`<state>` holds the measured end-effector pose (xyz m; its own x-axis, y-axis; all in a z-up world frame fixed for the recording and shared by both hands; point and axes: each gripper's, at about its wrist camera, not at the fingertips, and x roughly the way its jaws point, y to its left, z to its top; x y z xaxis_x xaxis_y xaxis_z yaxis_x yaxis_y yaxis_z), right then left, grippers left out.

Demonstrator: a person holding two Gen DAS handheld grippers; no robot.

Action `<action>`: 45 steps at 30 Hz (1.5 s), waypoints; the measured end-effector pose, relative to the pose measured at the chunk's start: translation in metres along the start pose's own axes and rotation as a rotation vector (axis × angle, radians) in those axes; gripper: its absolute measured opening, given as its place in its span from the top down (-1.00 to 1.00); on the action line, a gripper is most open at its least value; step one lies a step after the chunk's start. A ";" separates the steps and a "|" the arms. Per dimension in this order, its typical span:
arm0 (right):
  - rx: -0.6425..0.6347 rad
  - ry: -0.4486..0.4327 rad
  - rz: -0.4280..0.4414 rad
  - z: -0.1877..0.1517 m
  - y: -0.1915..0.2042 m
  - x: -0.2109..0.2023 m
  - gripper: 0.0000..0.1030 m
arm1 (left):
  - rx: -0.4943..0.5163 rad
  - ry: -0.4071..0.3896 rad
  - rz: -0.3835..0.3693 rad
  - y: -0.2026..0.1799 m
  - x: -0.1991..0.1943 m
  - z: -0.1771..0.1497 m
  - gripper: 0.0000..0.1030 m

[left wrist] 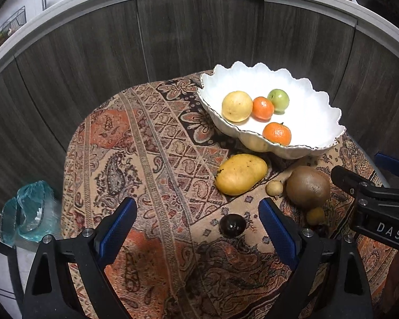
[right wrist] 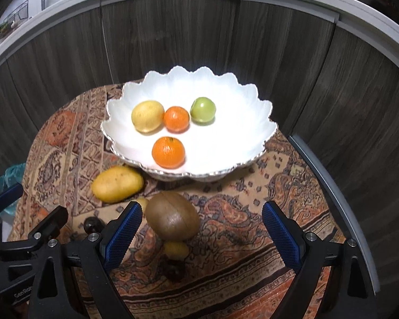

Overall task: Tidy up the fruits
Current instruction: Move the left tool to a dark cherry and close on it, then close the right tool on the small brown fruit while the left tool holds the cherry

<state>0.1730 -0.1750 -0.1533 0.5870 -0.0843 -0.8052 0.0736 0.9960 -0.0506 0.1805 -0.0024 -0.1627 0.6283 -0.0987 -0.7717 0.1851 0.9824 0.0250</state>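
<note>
A white scalloped bowl [right wrist: 188,133] sits at the centre of the right wrist view, on a surface draped in a patterned paisley cloth [left wrist: 151,159]. Inside it lie a pale yellow fruit [right wrist: 147,116], two oranges [right wrist: 176,119] [right wrist: 168,152] and a green apple [right wrist: 203,110]. Below the bowl, loose on the cloth, a yellow mango [right wrist: 117,184] lies at lower left of the bowl and a large brown kiwi-like fruit [right wrist: 172,215] just under it. Small yellow fruits [right wrist: 176,249] and a dark round fruit [left wrist: 232,225] are scattered nearby.

The right tongs [right wrist: 202,235] stand wide open at the bottom of the frame, gripping nothing, the brown fruit just inside the left pad. In the left wrist view, the left tongs [left wrist: 198,230] also gape open and empty above the cloth, the dark fruit between them. Dark wood-grain cabinet fronts [left wrist: 173,34] fill the upper frame.
</note>
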 end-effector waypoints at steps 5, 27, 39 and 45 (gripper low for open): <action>-0.005 0.008 -0.020 -0.010 -0.003 0.005 -0.79 | 0.023 0.008 -0.033 -0.009 0.013 -0.011 -0.72; 0.004 0.151 0.035 -0.038 -0.004 0.043 -0.79 | 0.074 0.122 -0.070 -0.027 0.061 -0.028 0.07; -0.003 0.212 0.098 -0.042 0.004 0.061 -0.40 | 0.085 0.122 -0.096 -0.029 0.062 -0.030 0.41; -0.006 0.225 0.105 -0.042 0.006 0.066 -0.18 | 0.078 0.121 -0.107 -0.027 0.061 -0.030 0.42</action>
<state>0.1782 -0.1738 -0.2322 0.3971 0.0274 -0.9174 0.0165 0.9992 0.0370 0.1916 -0.0300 -0.2295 0.5070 -0.1775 -0.8435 0.3066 0.9517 -0.0159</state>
